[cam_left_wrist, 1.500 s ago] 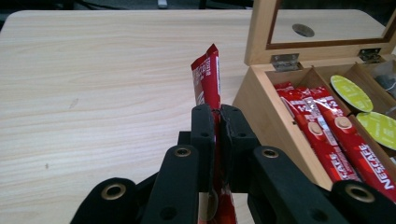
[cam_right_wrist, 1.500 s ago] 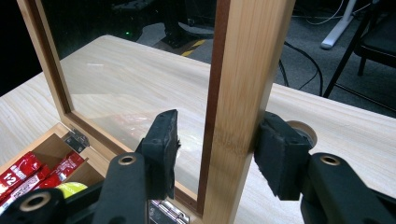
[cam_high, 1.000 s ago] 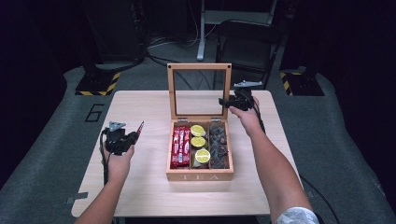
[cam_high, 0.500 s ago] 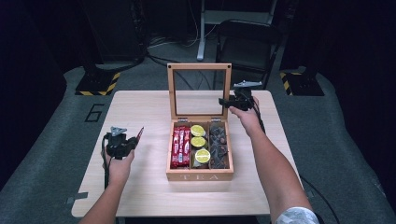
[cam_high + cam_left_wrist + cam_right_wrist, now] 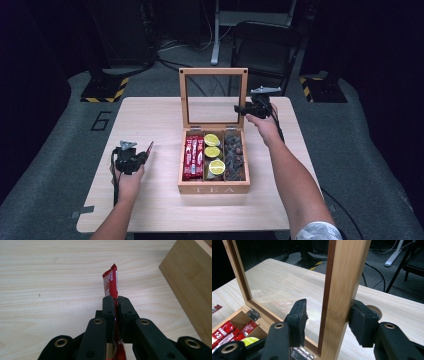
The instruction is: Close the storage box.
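A wooden tea box [image 5: 214, 189] stands mid-table with its glass lid [image 5: 214, 72] upright. Inside lie red sachets [image 5: 193, 157], lime halves [image 5: 212, 151] and dark tea pieces [image 5: 234, 152]. My left gripper [image 5: 141, 156] hovers low over the table left of the box, shut on one red sachet [image 5: 111, 281] that sticks out past its jaws [image 5: 116, 301]. My right gripper [image 5: 244, 110] straddles the lid's right frame bar [image 5: 342, 290]. One pad [image 5: 362, 322] rests on the bar's outer edge. The other pad [image 5: 298, 320] stands in front of the glass, a small gap from the wood.
The box's side wall [image 5: 190, 282] is close on the right in the left gripper view. Bare tabletop [image 5: 150, 115] lies left of the box. A black chair [image 5: 265, 45] and yellow-striped bases [image 5: 102, 90] stand on the floor behind the table.
My left hand has sunk toward the table with the red sachet still in its jaws. The right hand and the lid have stayed where they were.
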`<state>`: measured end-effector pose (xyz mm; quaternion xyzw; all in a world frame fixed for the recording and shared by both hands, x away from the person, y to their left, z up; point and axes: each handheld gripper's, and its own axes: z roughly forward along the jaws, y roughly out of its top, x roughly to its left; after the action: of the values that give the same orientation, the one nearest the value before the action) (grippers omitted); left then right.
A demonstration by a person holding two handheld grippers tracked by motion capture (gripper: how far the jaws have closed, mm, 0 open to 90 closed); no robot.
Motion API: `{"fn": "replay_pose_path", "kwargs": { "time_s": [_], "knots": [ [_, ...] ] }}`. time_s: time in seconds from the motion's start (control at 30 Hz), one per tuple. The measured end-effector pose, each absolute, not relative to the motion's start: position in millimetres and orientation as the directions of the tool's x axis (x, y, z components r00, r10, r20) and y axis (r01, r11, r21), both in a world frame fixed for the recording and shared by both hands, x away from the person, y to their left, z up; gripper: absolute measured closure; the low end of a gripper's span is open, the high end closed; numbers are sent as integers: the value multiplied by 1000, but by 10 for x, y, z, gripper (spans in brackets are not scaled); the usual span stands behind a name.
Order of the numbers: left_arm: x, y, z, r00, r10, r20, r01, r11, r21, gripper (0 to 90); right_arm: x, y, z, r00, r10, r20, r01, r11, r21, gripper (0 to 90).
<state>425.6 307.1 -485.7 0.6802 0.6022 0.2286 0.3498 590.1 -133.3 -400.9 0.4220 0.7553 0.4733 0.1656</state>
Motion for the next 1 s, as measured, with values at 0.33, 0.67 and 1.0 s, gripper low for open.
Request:
{"fn": "replay_pose_path", "kwargs": {
  "time_s": [0.33,0.67,1.0],
  "knots": [
    [4298,3039,-4917,175,980,-90,681,-54,730,843,5897,-1325,-4007,-581,801,143,482,197,854,510],
    [4330,3024,-4948,176,979,-106,690,-46,722,744,5883,-1368,-3976,-570,809,142,492,198,848,636],
    [4299,3052,-4875,188,976,-106,675,-50,736,672,5874,-1375,-3963,-573,809,131,492,212,844,649]
  ]
}}
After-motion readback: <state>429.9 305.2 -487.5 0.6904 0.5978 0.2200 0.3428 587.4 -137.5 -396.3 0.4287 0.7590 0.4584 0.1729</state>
